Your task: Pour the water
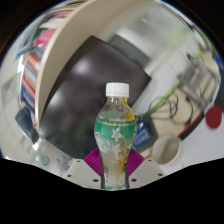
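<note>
A clear plastic bottle (115, 135) with a white cap and a green patterned label stands upright between my fingers, its lower body flanked by the magenta pads (93, 163) on both sides. My gripper (115, 170) is shut on the bottle, with both pads pressed against its sides. The bottle appears held above the table, its cap level with the dark monitor behind. No cup or other vessel for the water is clearly visible.
A large dark monitor (85, 85) stands behind the bottle. A shelf of books (35, 65) is at the left. A cluttered desk with cables (175, 100) and a red object (214, 116) lies at the right. A white round object (166, 150) sits just right of the bottle.
</note>
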`<state>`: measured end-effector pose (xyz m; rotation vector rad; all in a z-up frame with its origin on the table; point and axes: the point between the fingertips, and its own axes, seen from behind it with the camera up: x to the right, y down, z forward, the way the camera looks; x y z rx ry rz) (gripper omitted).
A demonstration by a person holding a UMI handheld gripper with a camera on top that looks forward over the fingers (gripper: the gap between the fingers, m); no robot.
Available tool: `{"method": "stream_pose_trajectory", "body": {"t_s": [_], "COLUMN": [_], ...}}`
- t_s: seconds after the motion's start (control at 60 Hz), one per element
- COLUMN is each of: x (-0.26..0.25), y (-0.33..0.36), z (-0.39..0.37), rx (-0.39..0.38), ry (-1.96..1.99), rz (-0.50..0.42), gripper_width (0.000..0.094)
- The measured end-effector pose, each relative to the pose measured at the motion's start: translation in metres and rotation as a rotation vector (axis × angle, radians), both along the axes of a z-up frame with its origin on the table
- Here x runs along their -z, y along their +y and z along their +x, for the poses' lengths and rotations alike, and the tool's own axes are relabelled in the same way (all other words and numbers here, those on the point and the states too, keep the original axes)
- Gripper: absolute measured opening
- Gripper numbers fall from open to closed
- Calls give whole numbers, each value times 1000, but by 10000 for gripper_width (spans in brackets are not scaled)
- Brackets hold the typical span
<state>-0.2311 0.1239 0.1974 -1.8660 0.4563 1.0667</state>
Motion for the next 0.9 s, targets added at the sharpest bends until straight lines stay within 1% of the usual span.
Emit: {"method": "stream_pose_trajectory", "body": {"t_s": [0.067, 0.1, 0.183, 0.267, 0.417, 0.517, 0.583, 0.717, 0.8, 0.817, 0.85, 0.9], "x": [-10, -18, -18, -6, 31, 58, 71, 93, 117, 122, 117, 118], "y": [5, 14, 15, 19, 29, 41, 49, 58, 58, 57, 56, 53], "z": [35, 67, 113, 160, 234, 264, 272, 280, 275, 275, 275, 274], "rx": [55, 93, 174, 221, 249, 232, 234, 213, 193, 188, 204, 212], "ry": [-286, -389, -647, -806, -942, -946, -949, -976, -960, -955, -956, -981], "rz": [119, 176, 216, 256, 232, 209, 211, 237, 212, 203, 237, 252], "gripper_width": [270, 269, 270, 269, 270, 268, 269, 270, 266, 279, 275, 276]}}
